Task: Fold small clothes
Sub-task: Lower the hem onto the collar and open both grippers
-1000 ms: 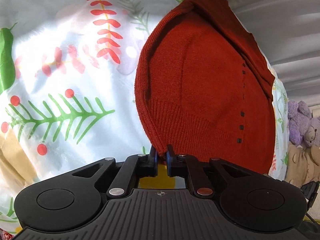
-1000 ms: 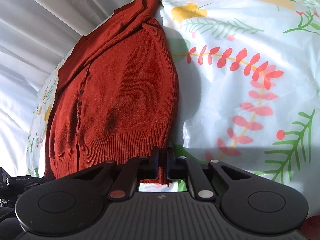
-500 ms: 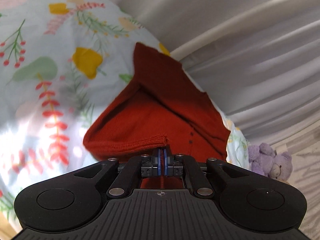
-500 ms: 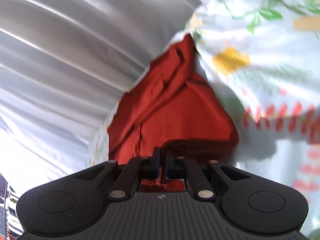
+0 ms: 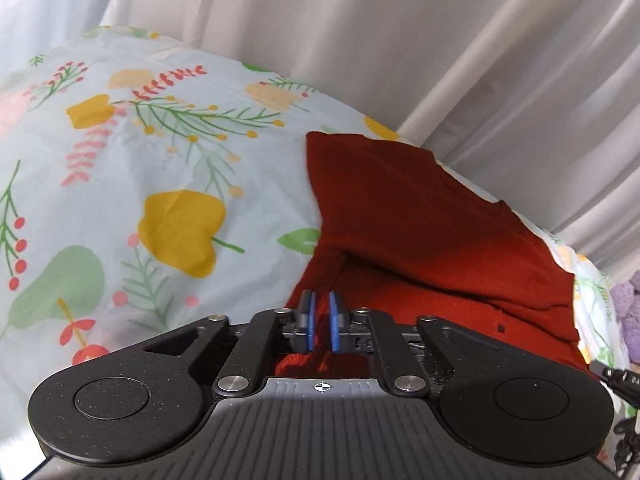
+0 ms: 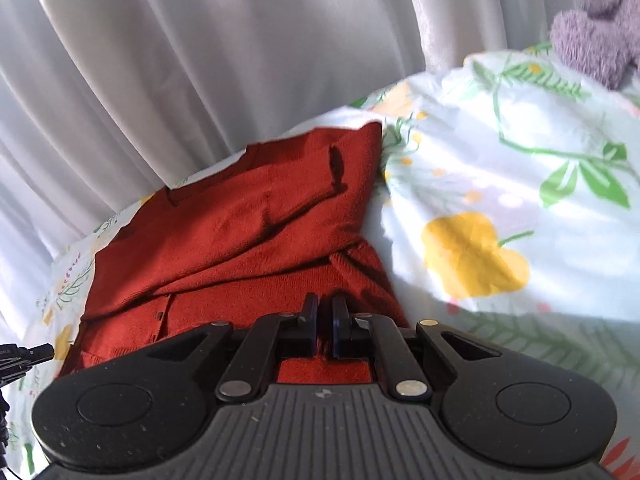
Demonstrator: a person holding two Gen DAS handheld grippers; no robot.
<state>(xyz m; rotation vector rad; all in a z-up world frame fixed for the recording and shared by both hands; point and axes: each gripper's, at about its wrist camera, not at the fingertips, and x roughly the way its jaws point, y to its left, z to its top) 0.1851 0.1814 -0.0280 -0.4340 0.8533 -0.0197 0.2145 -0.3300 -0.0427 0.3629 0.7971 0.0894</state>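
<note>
Red cardigan [image 5: 420,232] lies ahead of both grippers – left gripper [image 5: 320,316] jaws just opened, empty; right gripper [image 6: 325,316] slightly apart, nothing clamped.

A rust-red cardigan [image 5: 420,220] of fine matt knit, with ribbed edging, lies on a smooth, thin cotton-like bedsheet [image 5: 160,184] printed with leaves and flowers. Behind the sheet's far edge hangs a white curtain [image 5: 400,40] of soft, faintly sheeny cloth in folds. A fuzzy purple plush toy [image 6: 600,20] sits at the sheet's far right corner. Both grippers are matt, speckled black plastic with ribbed grey bases, shiny metal pins and blue rubbery pads [image 5: 334,320].
</note>
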